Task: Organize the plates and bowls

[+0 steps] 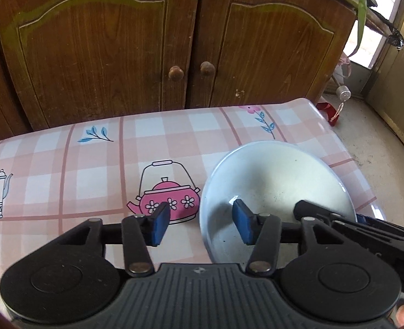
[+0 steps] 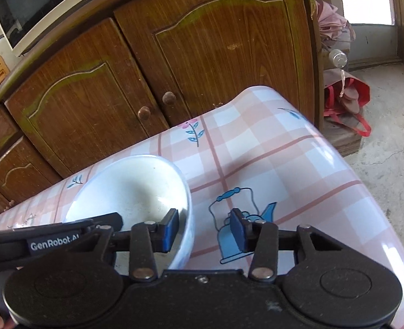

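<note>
On the desk (image 1: 51,164) under its pink checked oilcloth, the pale blue glazed bowl (image 1: 278,192) stands near the right edge. It looks stiff, slick and breakable, so the rim is the place to pinch. The left tongs (image 1: 202,222) straddle its left rim, pads narrow but not pressing; the right tongs (image 2: 204,230) likewise straddle the right rim. Only the right view shows the white microwave (image 2: 37,8).

I'm in a home kitchen: wooden cupboard doors (image 1: 158,41), a microwave (image 2: 37,2), a teapot-print checked tablecloth (image 1: 65,164).
</note>
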